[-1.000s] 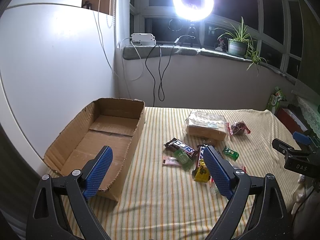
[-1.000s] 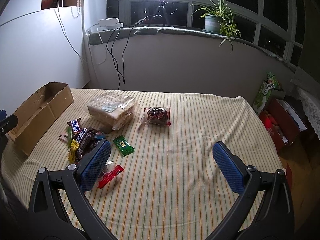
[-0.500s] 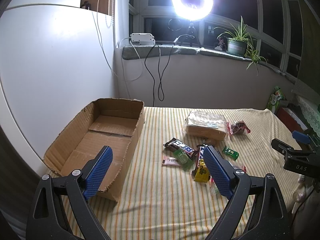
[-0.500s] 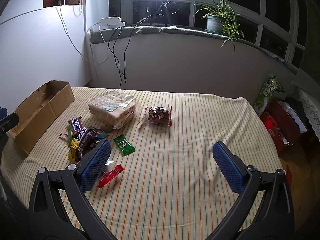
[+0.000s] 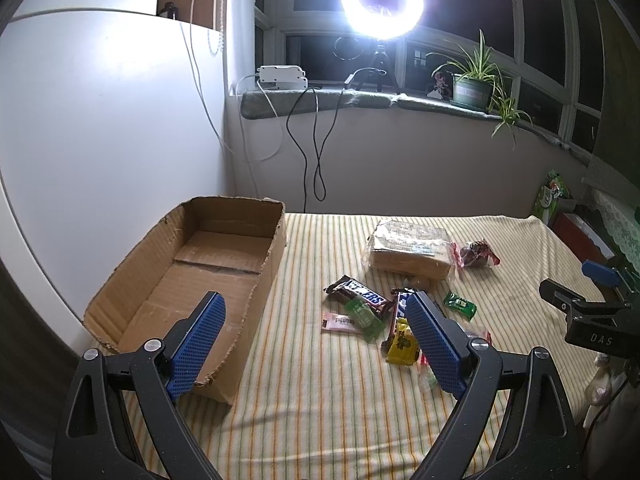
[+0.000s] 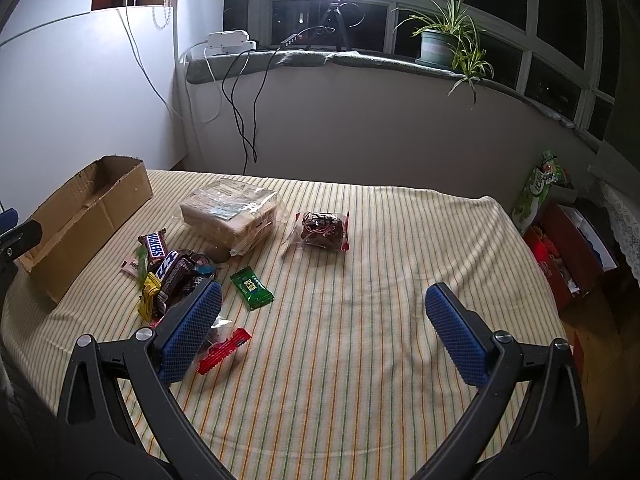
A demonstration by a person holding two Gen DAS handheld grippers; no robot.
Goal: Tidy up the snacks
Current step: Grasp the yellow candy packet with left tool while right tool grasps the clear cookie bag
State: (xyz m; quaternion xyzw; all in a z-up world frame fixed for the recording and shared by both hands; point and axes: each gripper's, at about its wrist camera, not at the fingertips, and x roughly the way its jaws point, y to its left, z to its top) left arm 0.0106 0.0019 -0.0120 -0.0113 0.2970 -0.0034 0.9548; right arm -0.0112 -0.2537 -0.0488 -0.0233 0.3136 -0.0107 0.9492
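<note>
Cardboard box (image 5: 208, 280): set on the striped cloth, empty; snack pile (image 5: 372, 312) laid just right of it. Left gripper (image 5: 316, 344) held wide apart, nothing clasped, one finger over the box, one over the pile. Right gripper (image 6: 320, 332) likewise spread, the pile at its left finger.

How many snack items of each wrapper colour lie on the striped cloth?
Brown Snickers bars: 2
Green wrappers: 2
Red-edged packets: 2
Yellow packet: 1
Pink packet: 1
Clear bread bag: 1
Total: 9

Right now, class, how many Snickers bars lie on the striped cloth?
2: one Snickers bar nearest the cardboard box, a second Snickers bar angled beside it in the pile. Others may be hidden.
</note>
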